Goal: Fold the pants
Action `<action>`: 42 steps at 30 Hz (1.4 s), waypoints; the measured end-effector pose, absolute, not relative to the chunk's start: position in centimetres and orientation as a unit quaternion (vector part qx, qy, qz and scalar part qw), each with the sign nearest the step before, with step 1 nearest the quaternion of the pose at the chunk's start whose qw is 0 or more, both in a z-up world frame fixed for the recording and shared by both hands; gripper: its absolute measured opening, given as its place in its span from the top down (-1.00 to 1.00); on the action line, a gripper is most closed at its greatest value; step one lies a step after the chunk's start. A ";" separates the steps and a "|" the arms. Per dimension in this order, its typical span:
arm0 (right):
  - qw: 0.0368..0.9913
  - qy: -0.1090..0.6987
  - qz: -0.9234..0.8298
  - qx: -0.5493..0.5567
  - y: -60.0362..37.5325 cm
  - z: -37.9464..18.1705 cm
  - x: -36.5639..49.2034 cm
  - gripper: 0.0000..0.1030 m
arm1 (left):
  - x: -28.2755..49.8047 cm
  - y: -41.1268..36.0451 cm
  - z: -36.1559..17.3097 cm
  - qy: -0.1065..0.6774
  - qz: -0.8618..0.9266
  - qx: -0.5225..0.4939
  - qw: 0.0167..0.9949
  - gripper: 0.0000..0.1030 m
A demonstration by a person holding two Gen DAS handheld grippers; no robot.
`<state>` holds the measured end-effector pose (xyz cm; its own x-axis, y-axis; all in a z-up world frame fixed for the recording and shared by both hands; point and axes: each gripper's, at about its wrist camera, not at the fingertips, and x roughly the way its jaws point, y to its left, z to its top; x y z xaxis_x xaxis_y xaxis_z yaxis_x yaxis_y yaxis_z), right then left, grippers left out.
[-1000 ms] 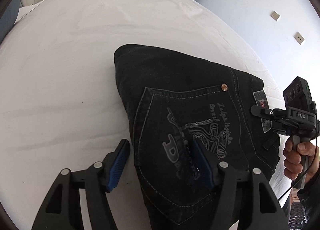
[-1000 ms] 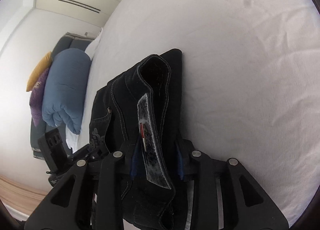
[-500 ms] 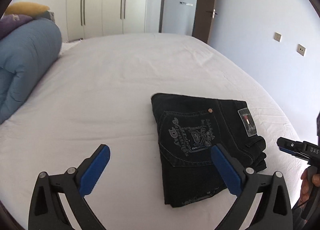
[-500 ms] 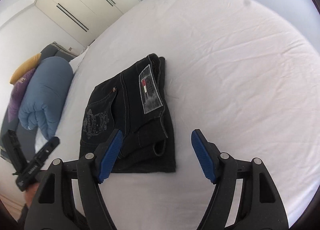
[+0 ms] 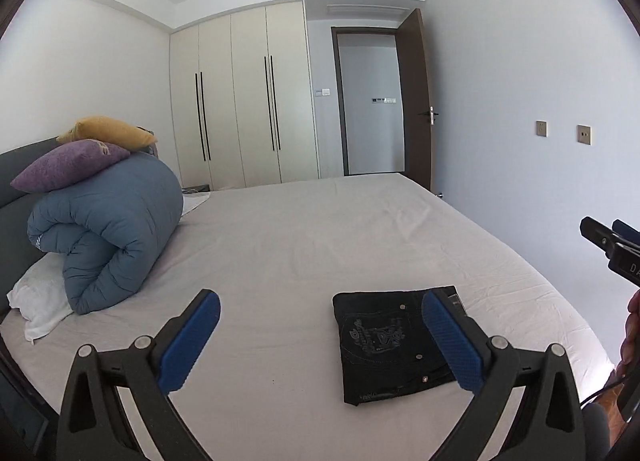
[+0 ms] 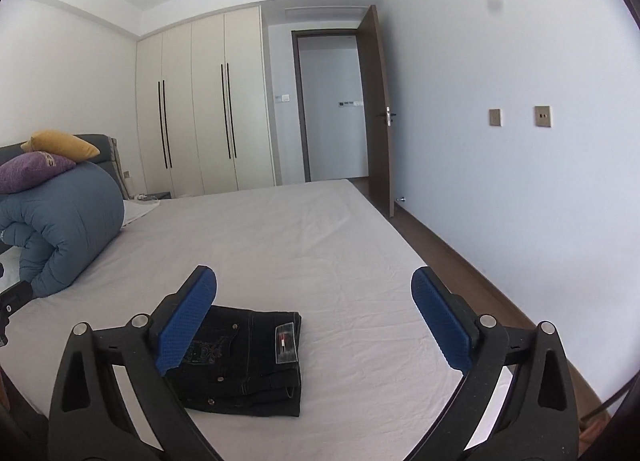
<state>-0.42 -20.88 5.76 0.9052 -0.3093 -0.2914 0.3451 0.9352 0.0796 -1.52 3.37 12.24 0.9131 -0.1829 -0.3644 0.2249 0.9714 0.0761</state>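
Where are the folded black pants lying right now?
The folded black pants lie flat on the white bed sheet near its foot edge, low and right of centre in the left wrist view, well clear of the rolled blue duvet.

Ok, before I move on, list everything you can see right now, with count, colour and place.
folded pants: one, black, flat on the bed near its foot
bed sheet: one, white, covering the bed
rolled duvet: one, blue, at the head of the bed
cushions: two, purple and yellow, stacked on the duvet
pillow: one, white, under the duvet
headboard: one, dark grey, behind the cushions
wardrobe: one, cream with black handles, far wall
door: one, brown, open
wall plates: two, on the wall beside the bed
left hand-held gripper: black with blue pads, open, empty
right hand-held gripper: same, jaws just been opening, empty
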 end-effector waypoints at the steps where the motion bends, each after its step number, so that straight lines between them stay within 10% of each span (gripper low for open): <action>1: 0.972 0.150 -0.167 0.074 -20.8 6.2 -0.7 -0.94 | -1.6 3.2 12.6 0.190 -0.103 0.064 0.974 -1.00; 42: 0.897 0.397 -0.152 0.120 -15.8 0.7 -0.8 -0.94 | 0.6 -0.1 1.9 0.437 -0.114 0.053 0.891 -1.00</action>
<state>-0.77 -15.83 0.69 0.6384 -0.1778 -0.7489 0.3683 0.9249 0.0944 0.61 -0.08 1.88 0.5919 -0.1561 -0.7908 0.2491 0.9685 -0.0047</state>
